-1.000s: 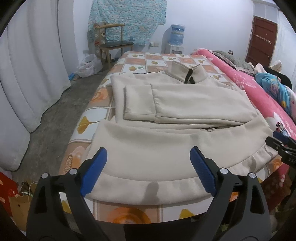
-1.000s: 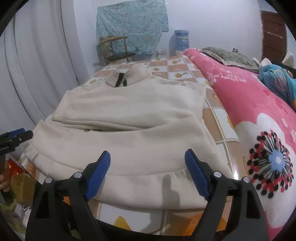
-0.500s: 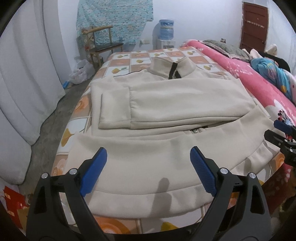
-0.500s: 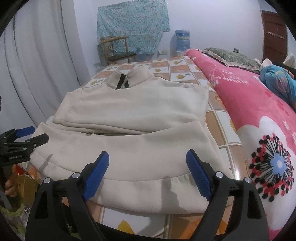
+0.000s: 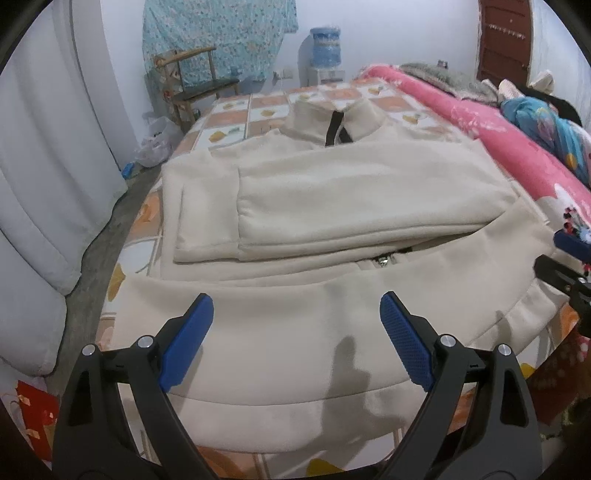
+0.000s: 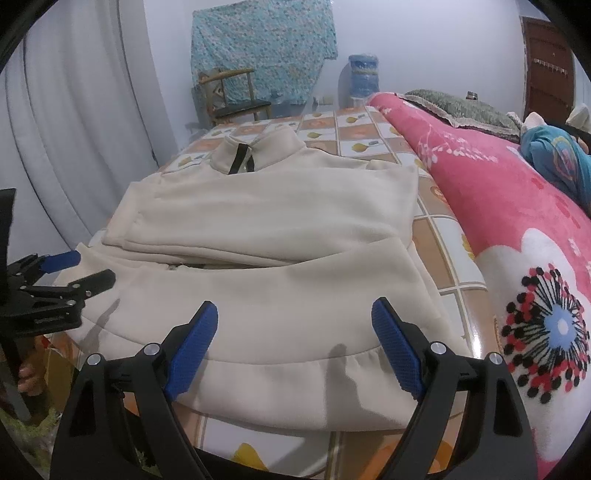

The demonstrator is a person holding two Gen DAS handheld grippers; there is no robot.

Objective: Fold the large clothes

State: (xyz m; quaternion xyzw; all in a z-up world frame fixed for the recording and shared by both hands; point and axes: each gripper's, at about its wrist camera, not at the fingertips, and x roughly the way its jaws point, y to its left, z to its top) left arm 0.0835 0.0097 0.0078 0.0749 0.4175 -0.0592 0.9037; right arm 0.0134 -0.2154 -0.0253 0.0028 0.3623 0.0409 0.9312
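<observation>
A cream jacket (image 5: 332,206) lies flat on a bed (image 5: 236,118) with a tiled orange-and-white cover, its collar (image 5: 332,122) toward the far wall and its hem (image 5: 288,417) at the near edge. Both sleeves are folded across the chest, one cuff (image 5: 207,218) lying at the left in the left-wrist view, and a zip pull (image 5: 384,261) shows just below them. The left hand-held gripper (image 5: 297,339) hovers above the hem with its blue pads (image 5: 186,343) spread wide and nothing between them. The right hand-held gripper (image 6: 293,345) hangs over the hem's other end, its jaws likewise wide apart and clear of the cloth. Each tool shows at the edge of the other's view. A pink flowered blanket (image 6: 517,229) runs along the right side of the bed, just beside the jacket. Beyond the bed stand a wooden chair (image 5: 195,81) and a water dispenser (image 5: 325,51) under a hung blue cloth (image 5: 218,33). White curtains (image 5: 48,147) fill the left side, and a brown door (image 5: 506,40) stands at the far right.
</observation>
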